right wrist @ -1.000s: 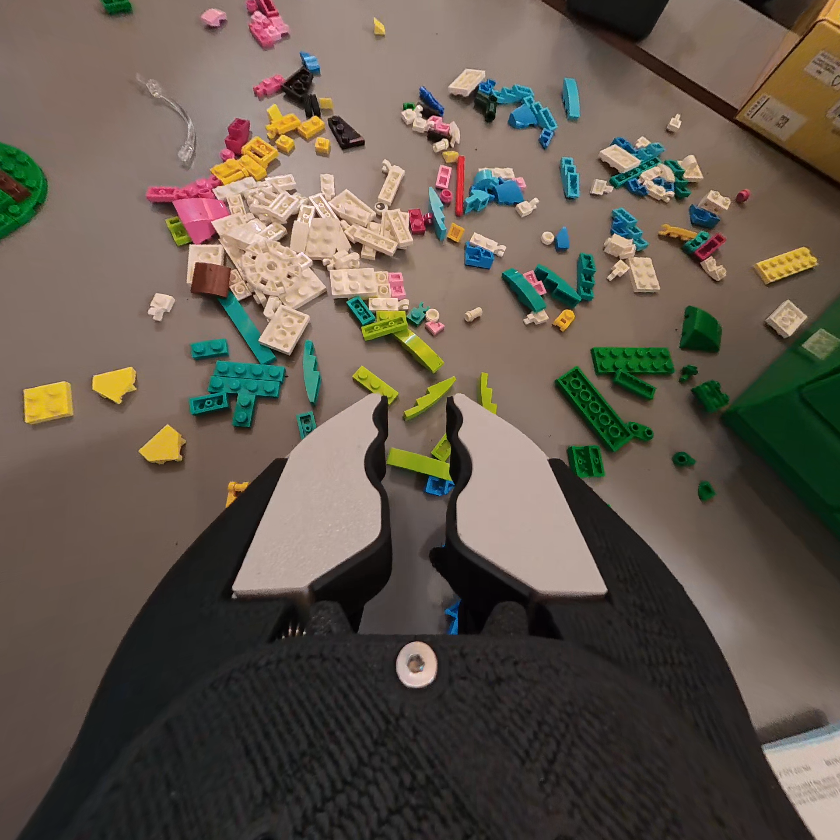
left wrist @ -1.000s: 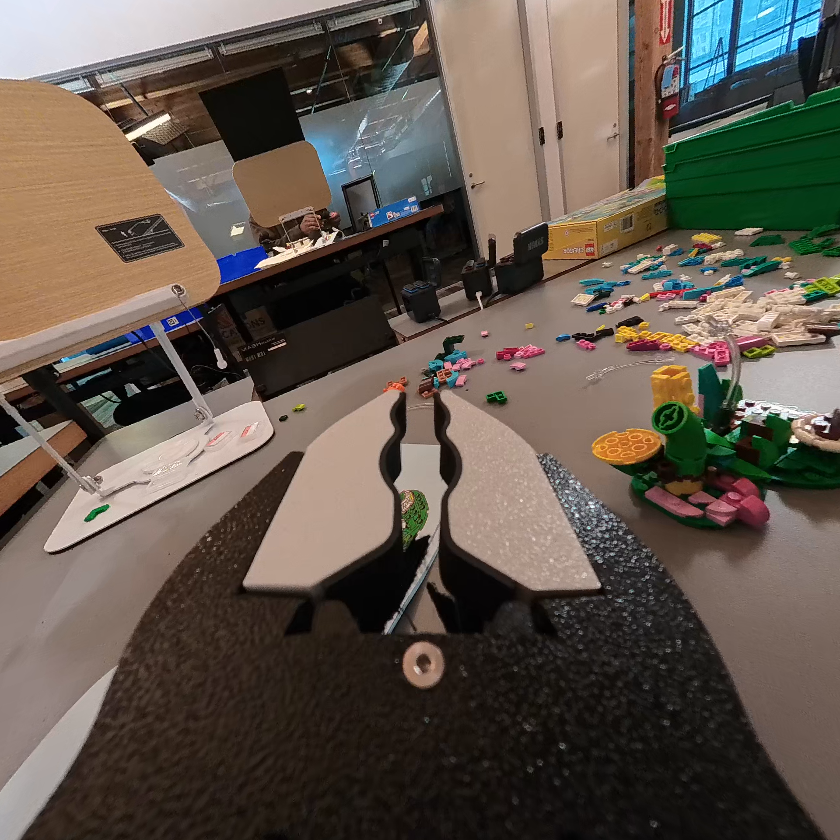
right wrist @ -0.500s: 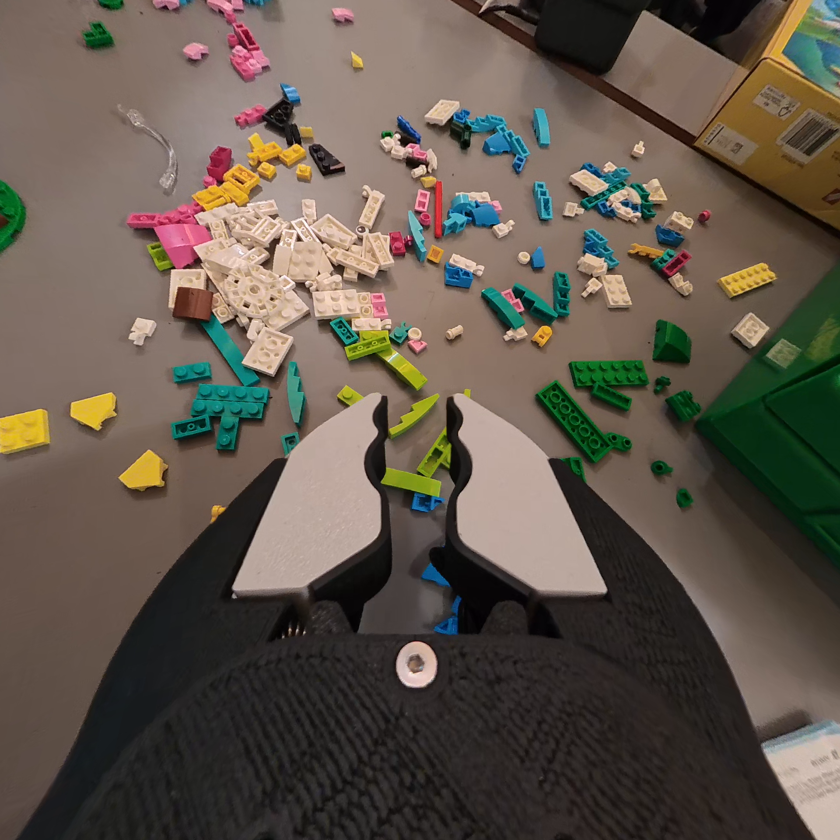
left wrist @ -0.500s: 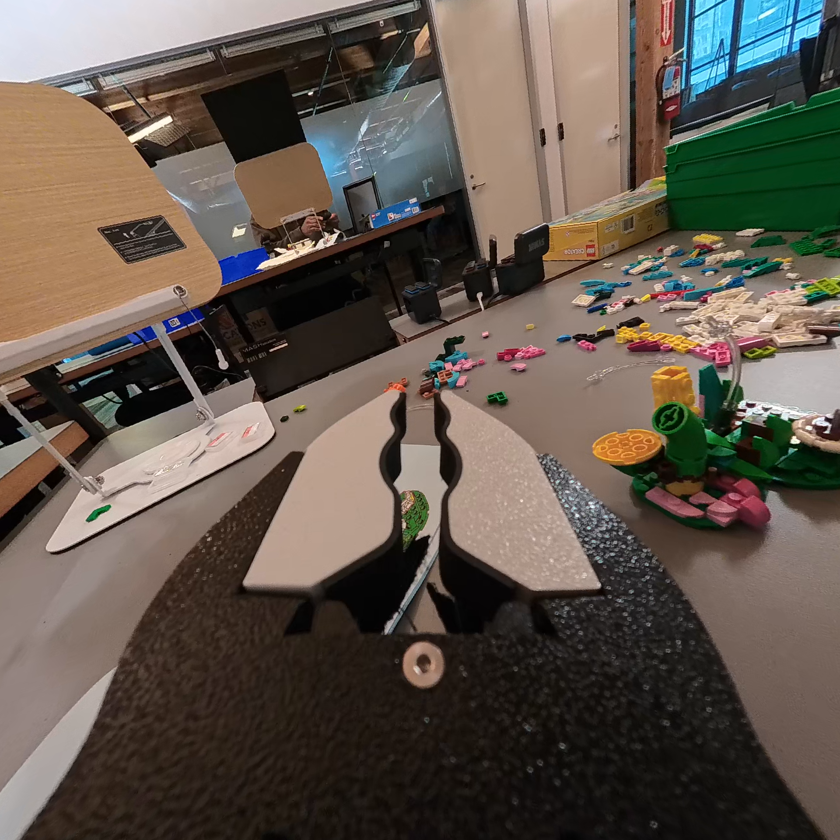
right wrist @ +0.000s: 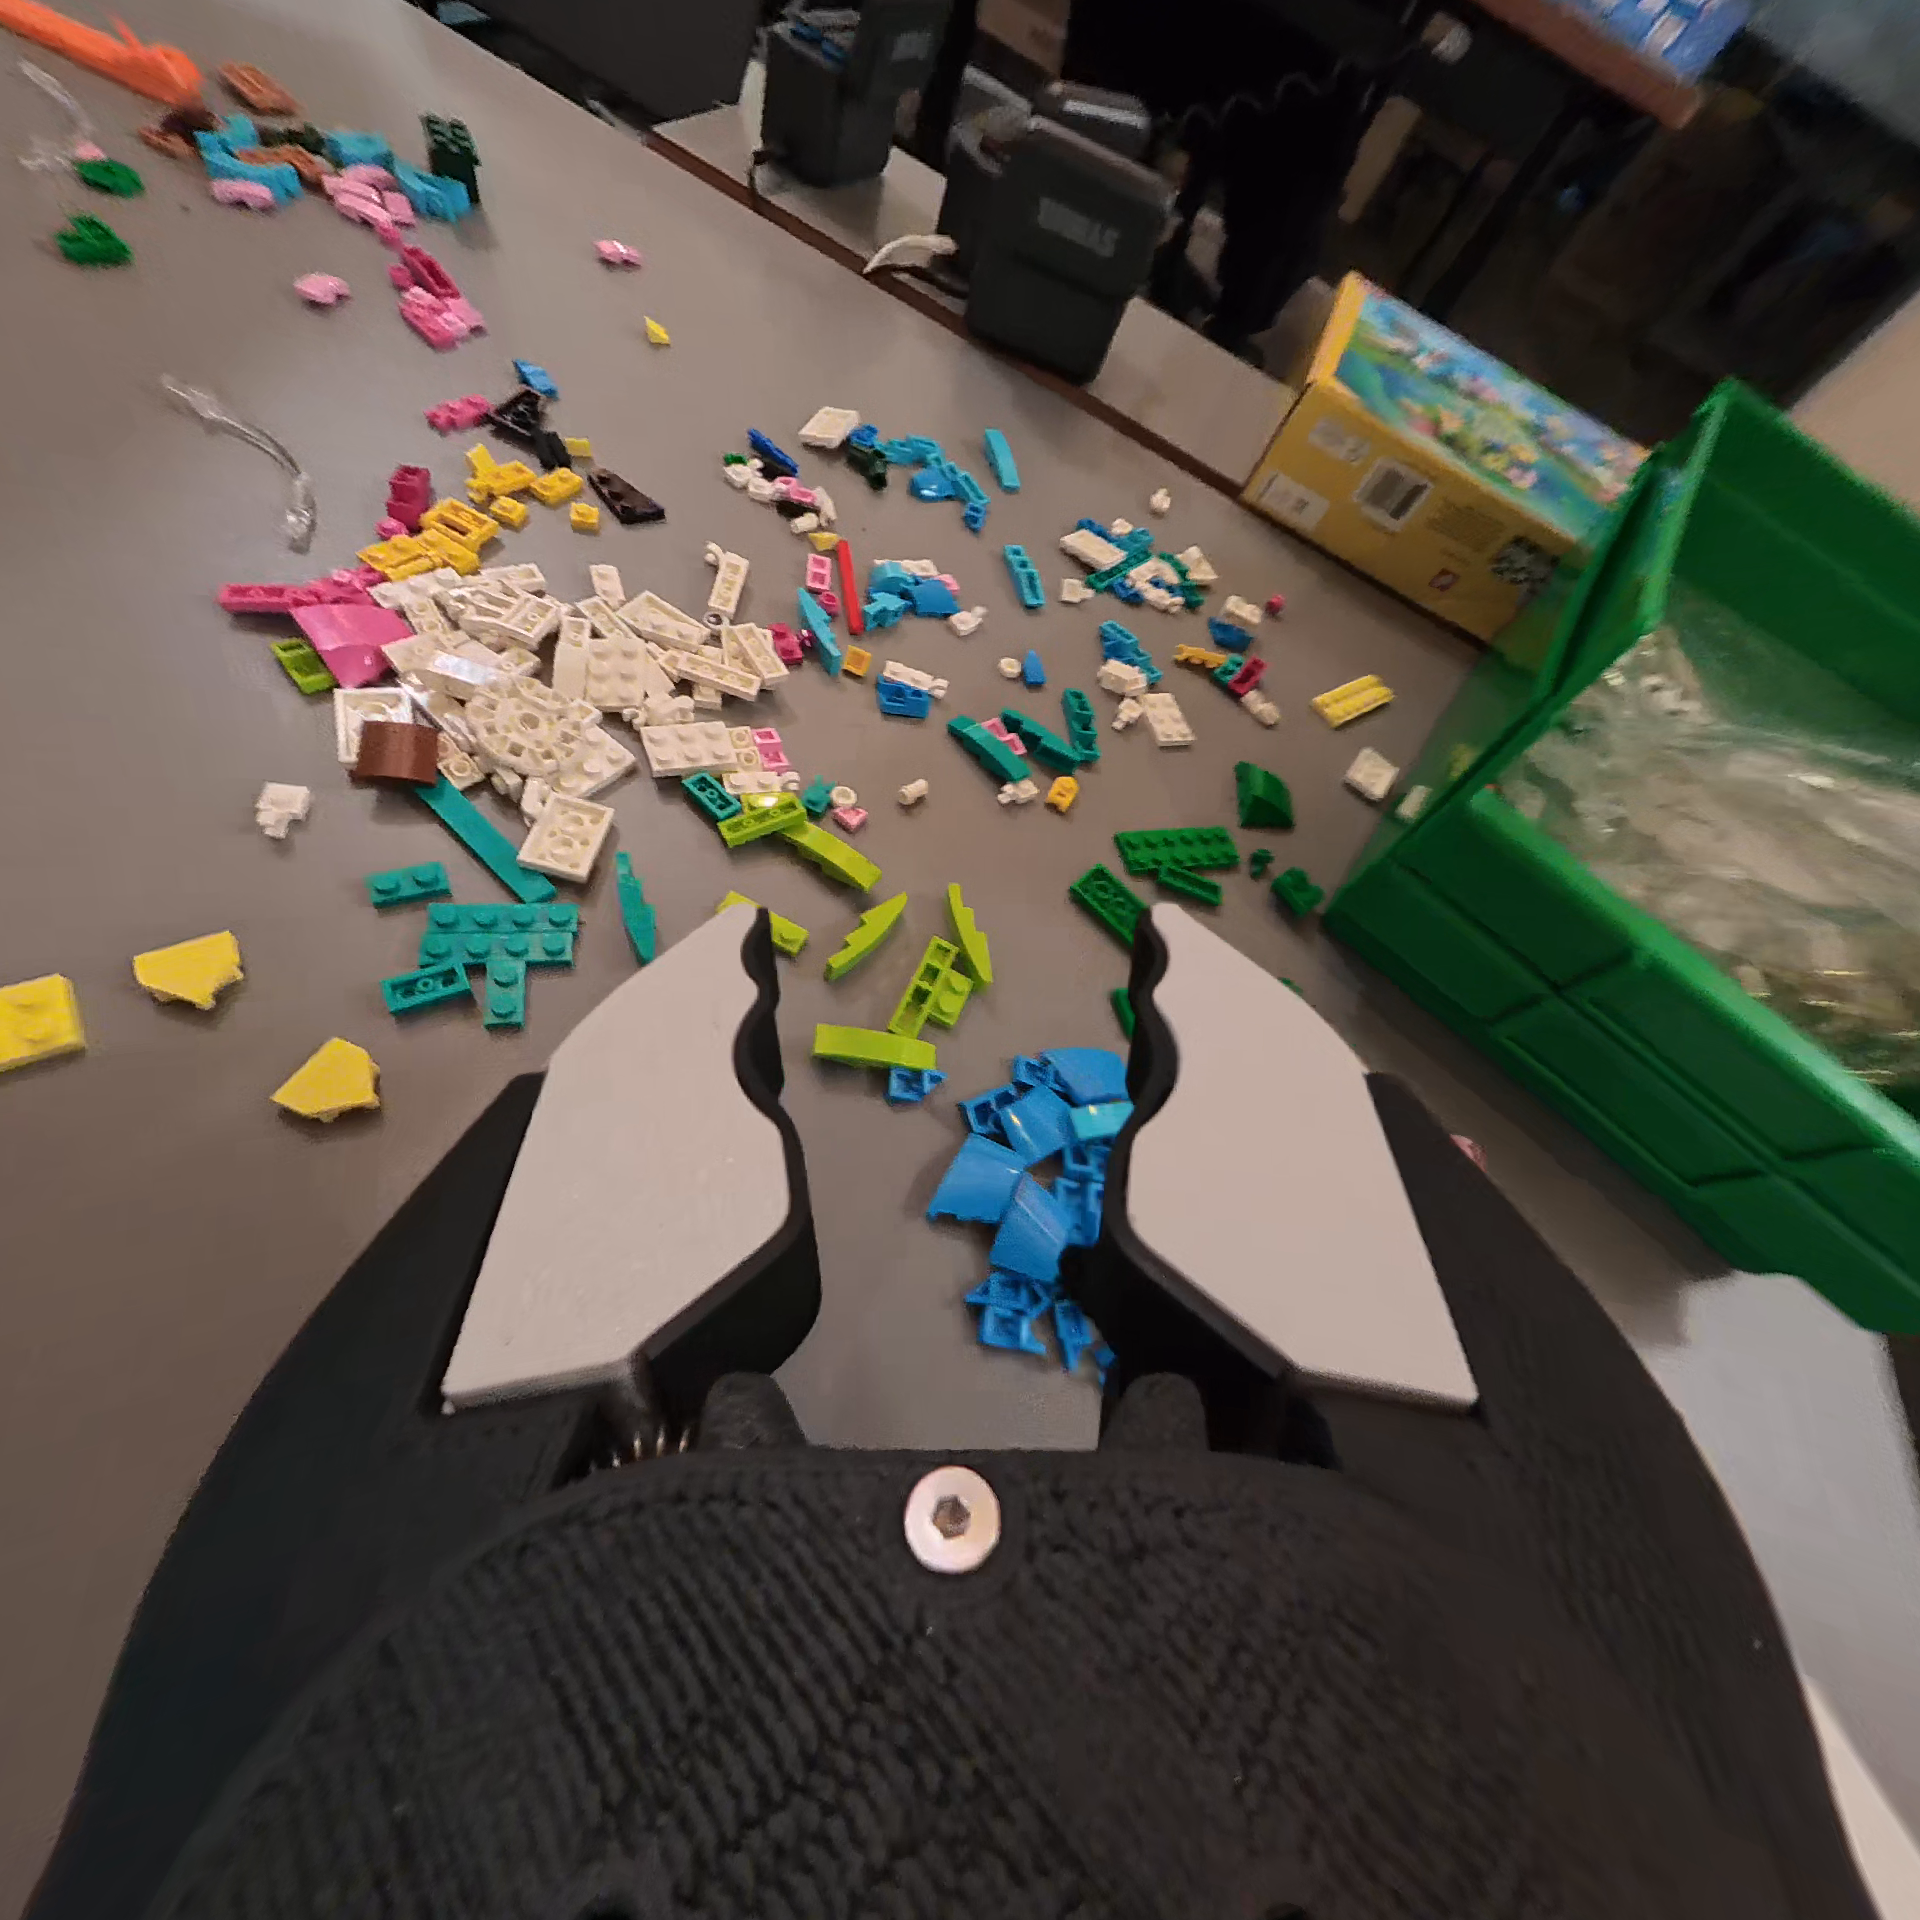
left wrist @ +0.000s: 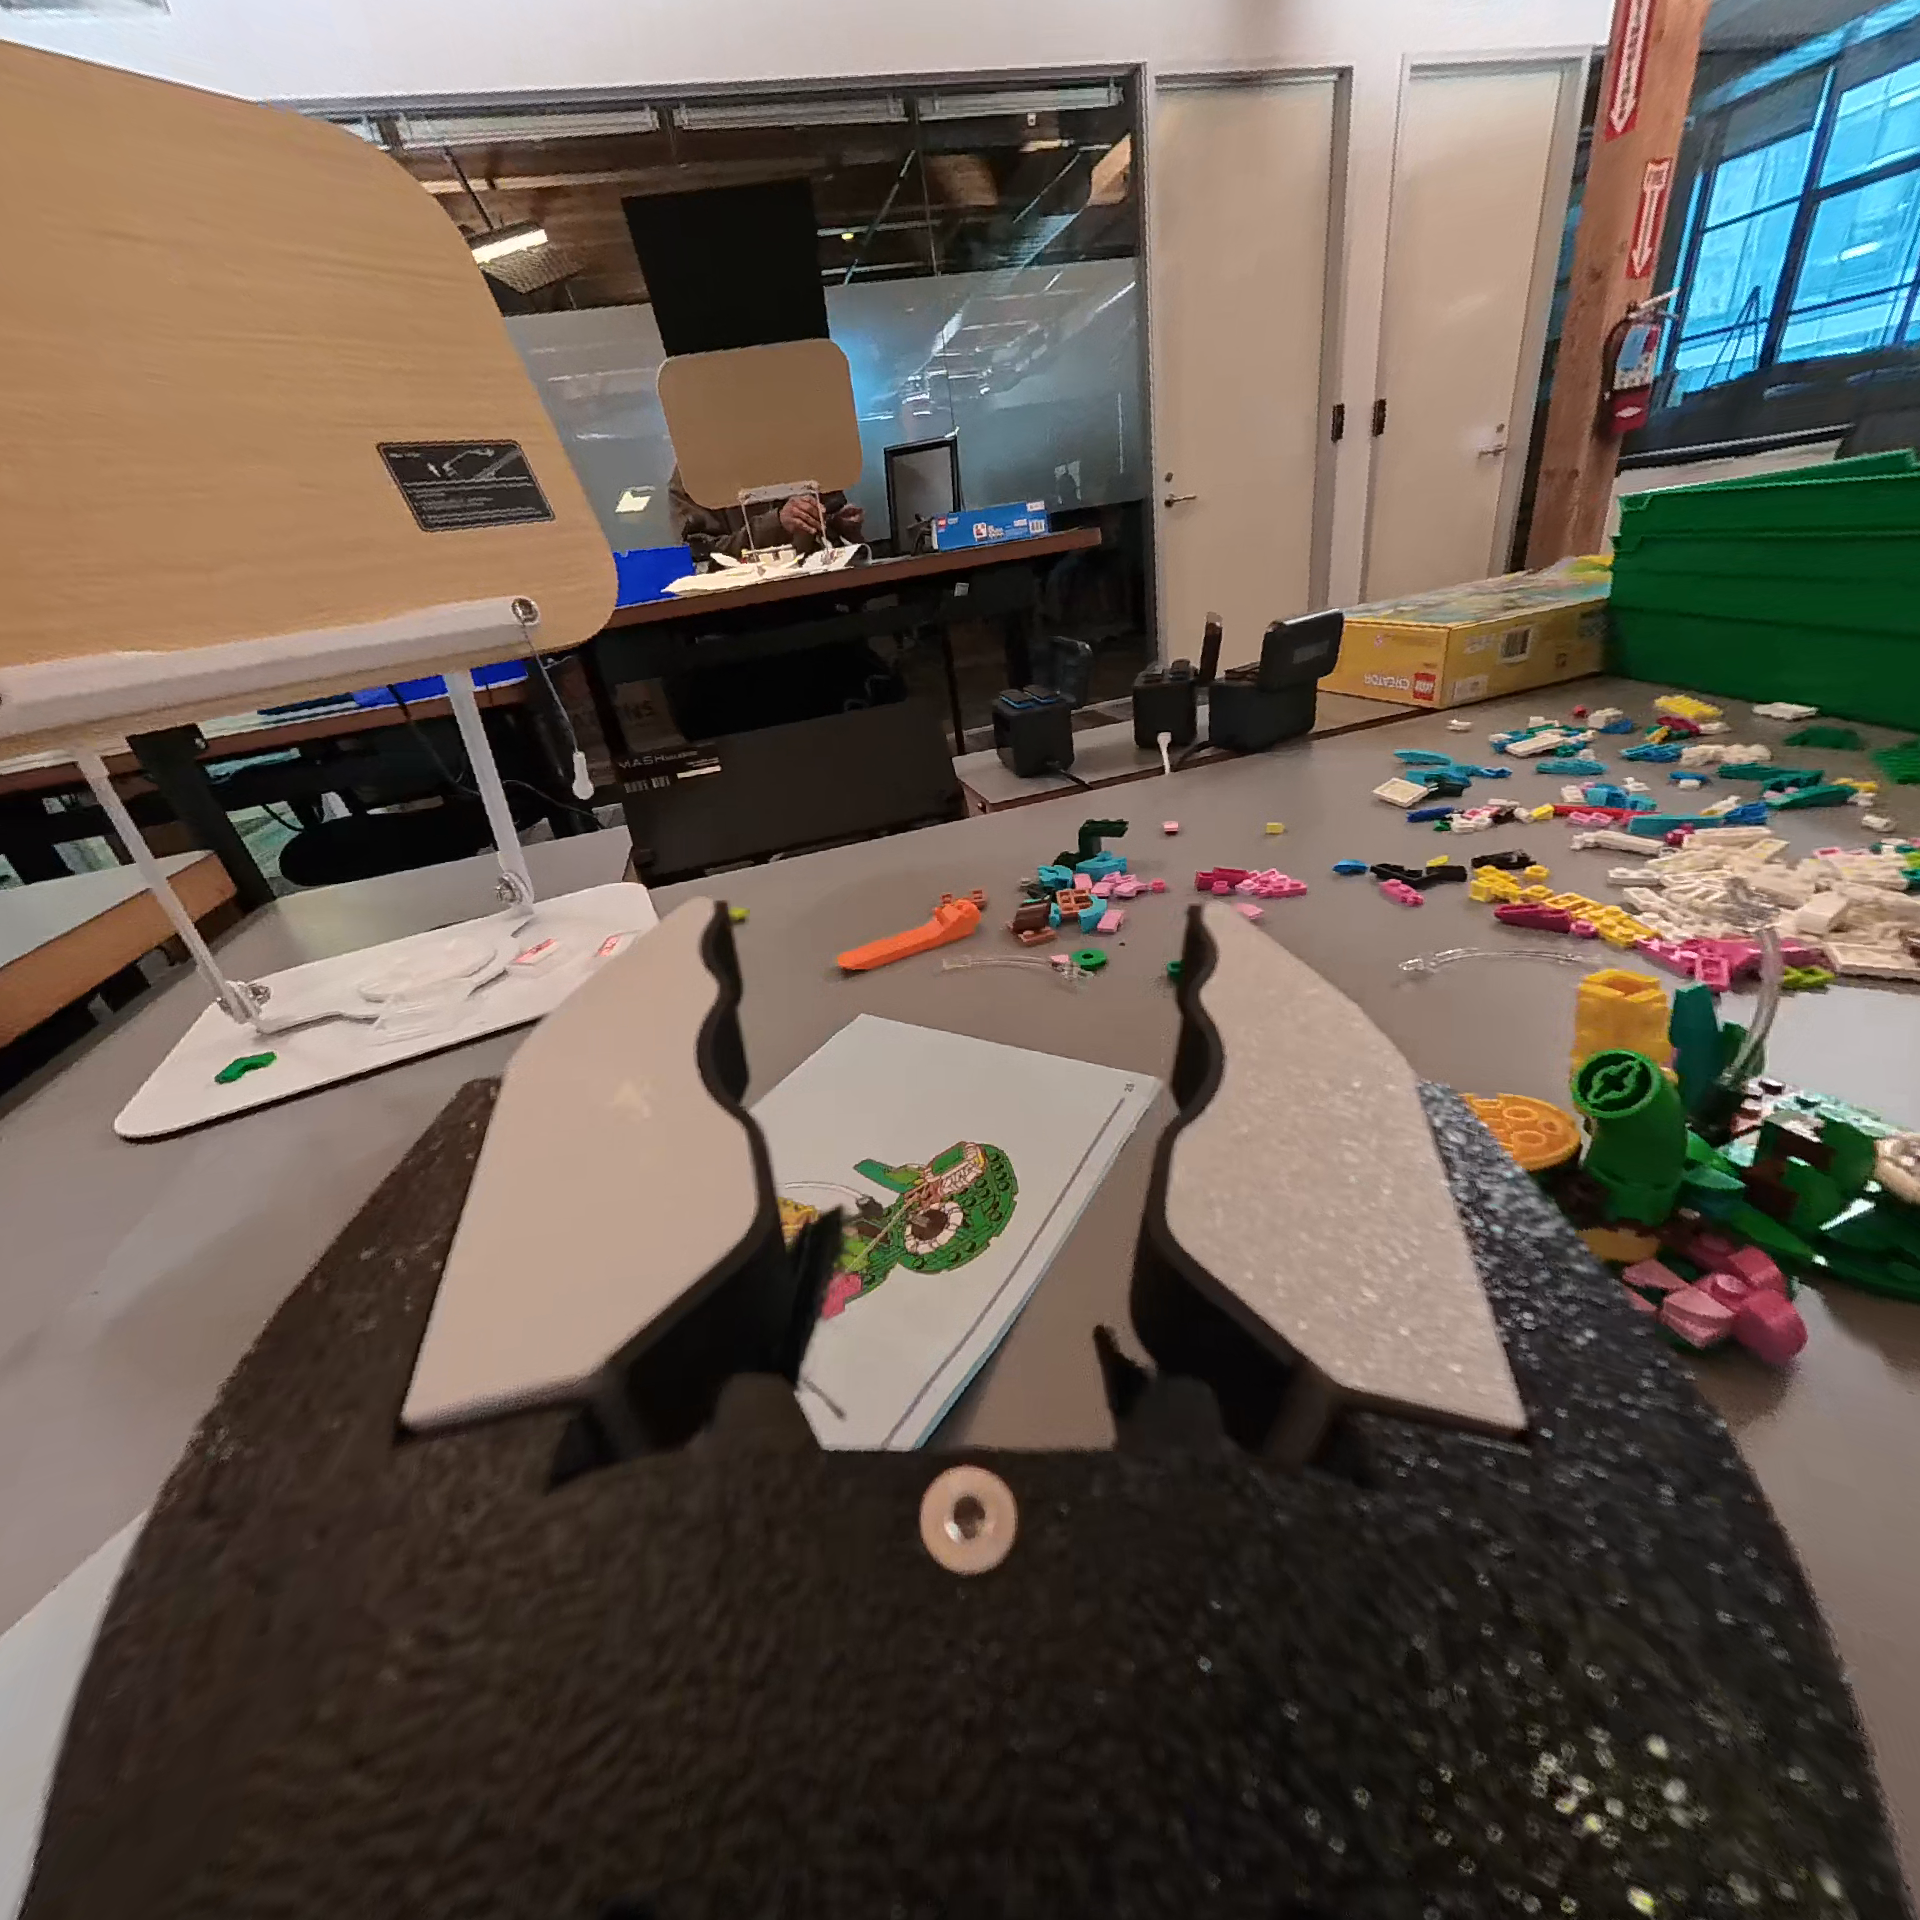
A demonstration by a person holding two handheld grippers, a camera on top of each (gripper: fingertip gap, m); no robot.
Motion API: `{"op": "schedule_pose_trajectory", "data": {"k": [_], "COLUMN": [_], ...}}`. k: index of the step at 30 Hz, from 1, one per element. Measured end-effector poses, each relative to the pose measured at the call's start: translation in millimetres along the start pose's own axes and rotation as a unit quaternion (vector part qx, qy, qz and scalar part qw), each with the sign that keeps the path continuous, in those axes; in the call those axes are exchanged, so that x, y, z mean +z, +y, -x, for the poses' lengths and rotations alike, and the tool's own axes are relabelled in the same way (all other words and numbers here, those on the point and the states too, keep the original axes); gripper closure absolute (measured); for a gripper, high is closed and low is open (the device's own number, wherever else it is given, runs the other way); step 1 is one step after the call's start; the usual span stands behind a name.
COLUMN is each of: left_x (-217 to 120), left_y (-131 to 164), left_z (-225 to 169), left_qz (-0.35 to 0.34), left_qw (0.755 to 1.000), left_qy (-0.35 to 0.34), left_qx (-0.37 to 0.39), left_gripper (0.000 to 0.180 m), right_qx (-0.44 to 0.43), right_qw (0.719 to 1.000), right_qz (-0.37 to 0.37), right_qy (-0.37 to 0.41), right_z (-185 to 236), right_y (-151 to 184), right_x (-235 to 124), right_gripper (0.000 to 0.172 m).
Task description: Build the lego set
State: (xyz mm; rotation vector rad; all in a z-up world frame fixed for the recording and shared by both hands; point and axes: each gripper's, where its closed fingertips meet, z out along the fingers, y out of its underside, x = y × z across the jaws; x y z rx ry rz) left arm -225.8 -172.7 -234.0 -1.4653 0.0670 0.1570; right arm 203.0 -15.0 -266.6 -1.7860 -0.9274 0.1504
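My left gripper (left wrist: 956,925) is open and holds nothing. It hovers over a pale blue instruction booklet (left wrist: 966,1195) that lies on the grey table (left wrist: 312,1195). A partly built green brick model (left wrist: 1683,1164) stands to its right. An orange brick separator (left wrist: 909,935) lies ahead. My right gripper (right wrist: 951,920) is open and holds nothing. Below it lie lime green pieces (right wrist: 914,997) and a heap of blue pieces (right wrist: 1029,1174) near its right finger (right wrist: 1247,1143). White (right wrist: 582,675) and teal bricks (right wrist: 488,935) spread to the left.
A green bin (right wrist: 1662,935) stands at the right, a yellow box (right wrist: 1423,478) behind it. A wooden-topped stand on a white base (left wrist: 343,997) is at the left. Black chargers (left wrist: 1226,696) sit at the table's far edge. A person sits at a far desk (left wrist: 831,582).
Both grippers opened wide from nearly shut. The right gripper tilted up and drew back, so the blue heap now shows between its fingers. The left gripper barely moved.
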Motion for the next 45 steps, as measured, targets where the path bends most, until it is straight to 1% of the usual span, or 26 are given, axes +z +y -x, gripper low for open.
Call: {"op": "schedule_pose_trajectory", "data": {"k": [2,5,6,7,8,9,11,13,15,18,20,22,24,27,30,40,42,44,45], "left_x": [0,-1,-2,-3,-2,0,9,22,35,52,63,72,78,83,86,97,97,98,99], "left_y": [-1,-6,-11,-19,-31,-42,-60,-70,-75,-73,-68,-59,-50,-43,-45,-38,-37,-37,-36], "left_z": [-1,-10,-18,-27,-33,-38,-46,-54,-67,-88,-101,-108,-111,-111,-115,-106,-96,-84,-83], "left_qz": [-0.001,0.011,0.019,0.019,0.015,0.013,0.032,0.067,0.102,0.135,0.152,0.176,0.199,0.219,0.213,0.218,0.229,0.236,0.232], "left_qw": [1.000,1.000,0.999,0.998,0.997,0.996,0.996,0.995,0.991,0.981,0.972,0.957,0.941,0.919,0.909,0.889,0.875,0.853,0.851], "left_qy": [0.000,0.016,0.039,0.062,0.075,0.083,0.078,0.063,0.052,0.037,0.031,0.015,-0.003,-0.029,-0.037,-0.059,-0.084,-0.110,-0.106], "left_qx": [0.003,0.010,0.004,-0.008,-0.015,-0.012,0.011,0.038,0.073,0.133,0.176,0.230,0.274,0.327,0.356,0.399,0.418,0.452,0.459], "left_gripper": [0.091,0.079,0.082,0.082,0.080,0.076,0.062,0.047,0.034,0.033,0.033,0.033,0.033,0.033,0.033,0.033,0.033,0.033,0.033], "right_qx": [-0.023,-0.024,-0.016,-0.005,0.004,0.007,0.010,0.009,0.025,0.037,0.021,0.008,-0.019,-0.070,-0.101,-0.105,-0.108,-0.120,-0.122], "right_qw": [0.999,0.999,0.998,0.995,0.991,0.988,0.979,0.971,0.964,0.953,0.950,0.949,0.952,0.960,0.967,0.977,0.978,0.979,0.980], "right_qz": [-0.008,-0.028,-0.043,-0.065,-0.091,-0.118,-0.171,-0.217,-0.256,-0.301,-0.310,-0.314,-0.305,-0.272,-0.234,-0.183,-0.173,-0.159,-0.154], "right_qy": [0.023,0.038,0.049,0.075,0.097,0.104,0.111,0.098,0.064,0.012,-0.002,-0.029,-0.031,-0.020,-0.010,-0.044,-0.044,-0.034,-0.035], "right_z": [1,8,10,9,10,17,34,58,88,131,152,174,189,207,215,222,222,221,222], "right_y": [-3,-14,-22,-33,-46,-60,-91,-120,-147,-185,-204,-220,-231,-235,-230,-218,-216,-212,-211], "right_x": [-12,-33,-42,-51,-62,-71,-90,-105,-115,-123,-125,-128,-126,-114,-98,-72,-67,-62,-60], "right_gripper": [0.106,0.105,0.099,0.084,0.079,0.075,0.072,0.073,0.072,0.066,0.060,0.055,0.049,0.043,0.042,0.043,0.046,0.049,0.050]}}
